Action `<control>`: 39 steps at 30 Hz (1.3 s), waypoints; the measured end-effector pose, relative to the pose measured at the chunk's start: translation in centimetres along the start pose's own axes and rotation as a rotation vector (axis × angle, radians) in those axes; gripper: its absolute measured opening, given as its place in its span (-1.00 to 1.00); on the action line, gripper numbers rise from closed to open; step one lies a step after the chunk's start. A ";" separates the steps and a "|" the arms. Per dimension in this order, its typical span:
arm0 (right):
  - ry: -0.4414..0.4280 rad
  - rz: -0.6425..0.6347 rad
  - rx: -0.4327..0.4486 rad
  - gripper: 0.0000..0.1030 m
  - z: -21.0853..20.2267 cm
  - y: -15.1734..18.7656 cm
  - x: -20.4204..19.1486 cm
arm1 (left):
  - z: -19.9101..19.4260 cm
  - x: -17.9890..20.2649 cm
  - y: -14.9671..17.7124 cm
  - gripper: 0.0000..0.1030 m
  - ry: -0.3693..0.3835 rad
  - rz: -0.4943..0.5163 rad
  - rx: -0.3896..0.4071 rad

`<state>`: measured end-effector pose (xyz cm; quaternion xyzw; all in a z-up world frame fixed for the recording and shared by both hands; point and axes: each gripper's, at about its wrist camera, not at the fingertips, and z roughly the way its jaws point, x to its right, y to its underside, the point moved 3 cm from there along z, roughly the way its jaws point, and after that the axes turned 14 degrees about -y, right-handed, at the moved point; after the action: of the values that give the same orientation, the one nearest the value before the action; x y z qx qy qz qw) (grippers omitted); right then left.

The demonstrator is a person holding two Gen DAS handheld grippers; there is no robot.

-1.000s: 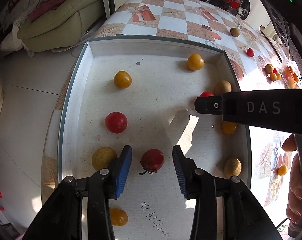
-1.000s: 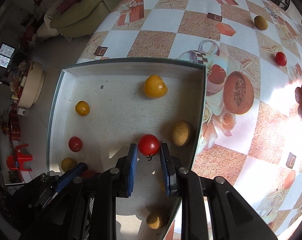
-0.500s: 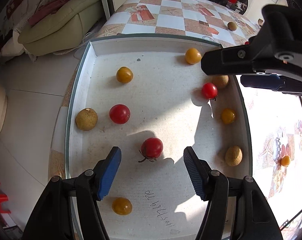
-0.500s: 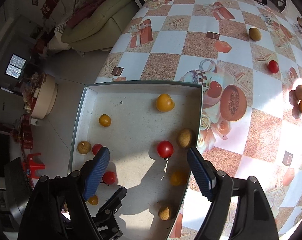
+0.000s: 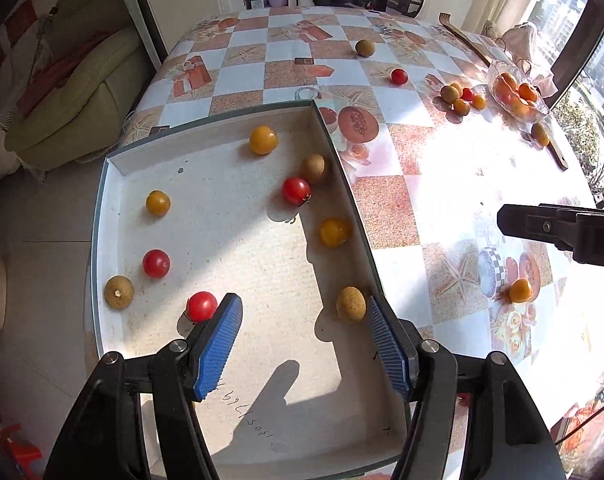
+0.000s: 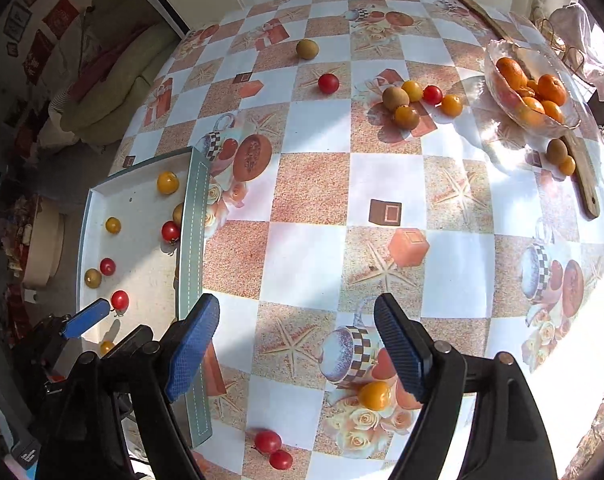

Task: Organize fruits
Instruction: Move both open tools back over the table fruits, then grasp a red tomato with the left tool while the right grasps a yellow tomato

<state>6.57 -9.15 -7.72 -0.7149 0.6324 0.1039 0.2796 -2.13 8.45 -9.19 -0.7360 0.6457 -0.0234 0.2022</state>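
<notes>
Entry: fruit sorting, between picks.

Step in hand: both grippers are empty. The left gripper (image 5: 304, 344) hangs over the white tray (image 5: 110, 208), jaws spread and holding nothing, with a red tomato (image 5: 201, 306) just outside its left pad and a tan fruit (image 5: 351, 304) just inside its right pad. The right gripper (image 6: 296, 344) is over the tabletop (image 6: 314, 184) beside the tray, jaws wide and empty.

Next move, as judged: lower the right gripper onto the loose yellow tomato (image 6: 375, 395) near its right pad, close gently on it, and carry it to the tray.

Tray contents, counted in the left wrist view:
- red tomatoes: three
- yellow tomatoes: three
- tan-brown round fruits: three
- one more yellow fruit shows by the left gripper in the right wrist view only.

Loose on the tabletop, right wrist view:
- red tomatoes: four
- yellow or orange small fruits: five
- brown-green round fruits: three
- glass bowl (image 6: 498, 80) of mandarins; count unclear.
</notes>
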 end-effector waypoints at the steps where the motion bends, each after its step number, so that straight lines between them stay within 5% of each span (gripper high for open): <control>1: 0.016 0.010 -0.010 0.61 -0.2 0.8 0.8 | -0.5 0.7 0.2 0.29 0.012 0.012 0.005; 13: 0.060 -0.008 -0.095 0.61 -0.6 5.4 5.1 | -5.2 9.5 5.0 0.29 0.134 0.084 -0.046; 22: 0.053 -0.124 -0.153 0.34 0.7 6.2 4.6 | -2.3 11.7 8.5 0.29 0.069 -0.073 -0.200; 35: 0.055 -0.215 -0.197 0.08 1.9 6.8 4.2 | -0.4 13.4 8.7 0.27 0.010 -0.131 -0.215; 39: 0.077 -0.246 -0.198 -0.17 2.1 7.0 3.6 | -0.5 13.6 8.9 0.10 -0.027 -0.124 -0.208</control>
<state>0.90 -11.41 -13.17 -0.8144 0.5370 0.1033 0.1939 -8.42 -5.51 -14.72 -0.7917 0.5951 0.0411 0.1318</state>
